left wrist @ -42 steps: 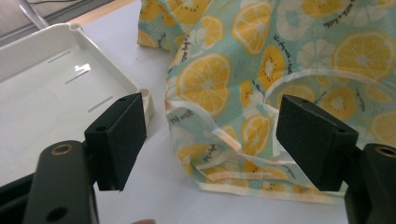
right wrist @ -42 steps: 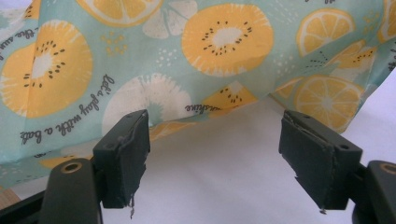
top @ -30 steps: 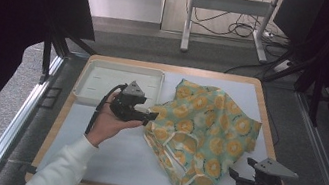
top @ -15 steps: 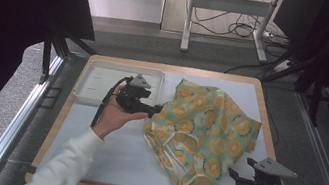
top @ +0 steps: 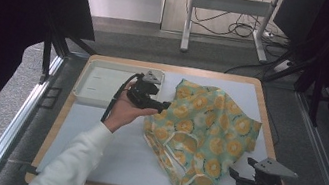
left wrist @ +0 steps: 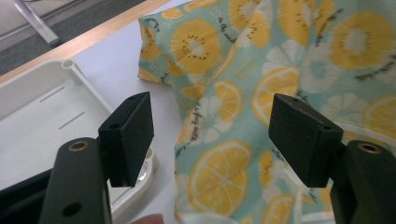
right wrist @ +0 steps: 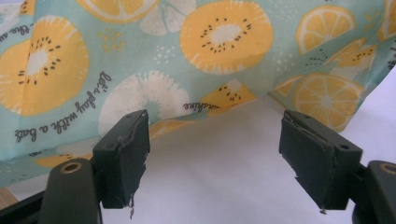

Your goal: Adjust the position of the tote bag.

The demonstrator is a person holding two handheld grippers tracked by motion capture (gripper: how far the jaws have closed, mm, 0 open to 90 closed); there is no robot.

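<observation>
A citrus-print cloth (top: 203, 137) lies rumpled on the right half of the desk (top: 106, 154), its far corner near the back edge and its near hem close to the front edge. The left hand-held gripper (top: 164, 106) hovers at the cloth's left edge, jaws spread wide with nothing between them; its jaws have just been closing a little, yet in the left gripper view (left wrist: 210, 135) the cloth sits below and beyond the pads, untouched. The right hand-held gripper (top: 233, 177) rests by the near right hem, jaws also wide and empty, and the right gripper view (right wrist: 212, 154) shows bare desk between the pads with the hem just ahead. The main risk, as I judge it, is a poor pinch: the fabric lies in folds, so either gripper could catch two layers at once, or only a wrinkle, and the cloth would then lift bunched instead of spreading. The left gripper also works just beside a white tray (top: 97, 86); a careless sweep could knock it. If the two hands pull unevenly, the cloth may drag across the desk and slip off its front edge.
</observation>
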